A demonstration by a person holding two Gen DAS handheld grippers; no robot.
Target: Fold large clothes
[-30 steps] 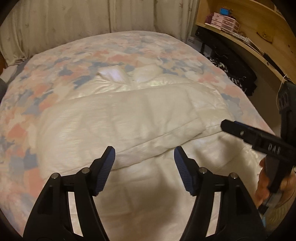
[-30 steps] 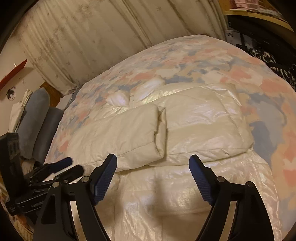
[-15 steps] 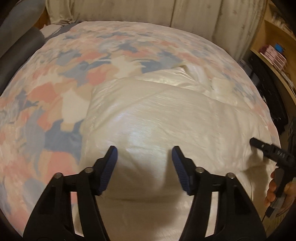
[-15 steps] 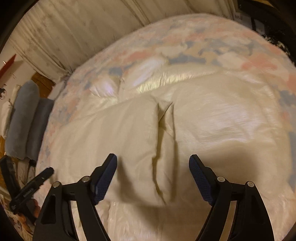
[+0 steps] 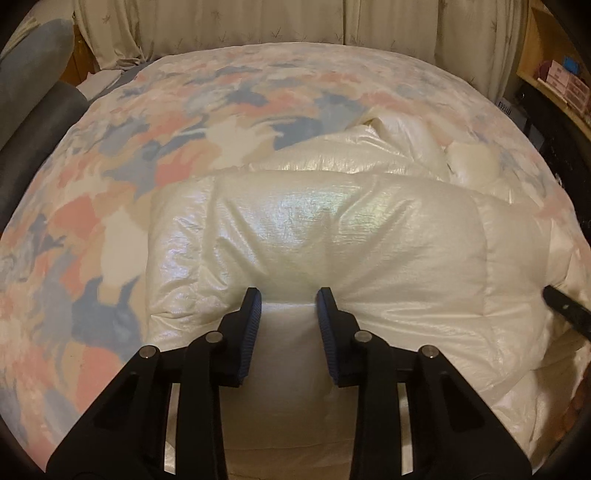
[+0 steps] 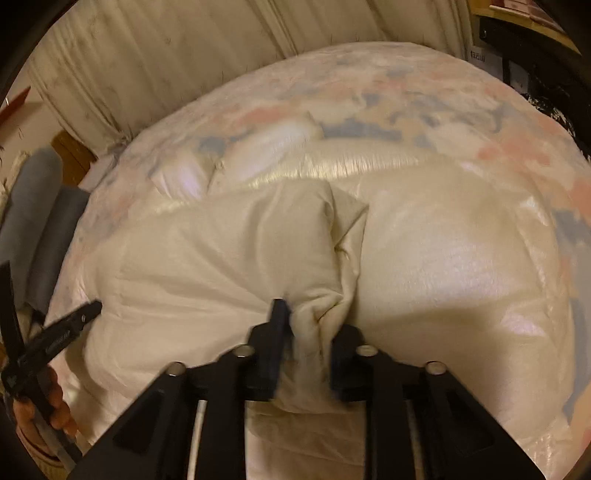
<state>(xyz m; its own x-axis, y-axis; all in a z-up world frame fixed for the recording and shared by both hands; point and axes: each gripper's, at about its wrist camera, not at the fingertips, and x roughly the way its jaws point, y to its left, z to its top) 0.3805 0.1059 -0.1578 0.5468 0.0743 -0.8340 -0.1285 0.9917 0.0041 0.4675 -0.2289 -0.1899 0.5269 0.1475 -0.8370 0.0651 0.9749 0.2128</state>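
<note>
Garment and tongs at the moment of grasp. Cream padded jacket (image 5: 332,236) lies spread on a bed under a floral coverlet (image 5: 122,192) of pink, blue and beige patches; its shiny quilted shell fills the ground ahead of both tools.

Left tongs (image 5: 289,301) — jaws narrow and closing, with a puffed ridge of the jacket's near edge bulging between the two blue ribbed pads (image 5: 252,321). The fabric dimples where the pad tips press into it. To the left of these tongs lies bare coverlet; ahead and to the right the jacket runs on toward a pale collar or hood portion (image 5: 469,162), whose exact form cannot be told. At the far right edge a black finger of the other tool enters the view.

Right tongs (image 6: 308,317) — jaws also narrow and closing, with a bunched, matte cream fold of the jacket (image 6: 317,310) gathered between them; motion blur softens the pads. This fold belongs to a sleeve-like panel lying across the jacket ahead and to the left of the tongs, while the glossy body swells to their right. At far left, the left tongs' black finger (image 6: 79,315) shows, gripped by the person's hand (image 6: 44,410).

Beyond the bed, ahead of both tools, hangs a pale pleated curtain (image 5: 258,22); a wooden shelf (image 5: 546,66) stands to the right.
</note>
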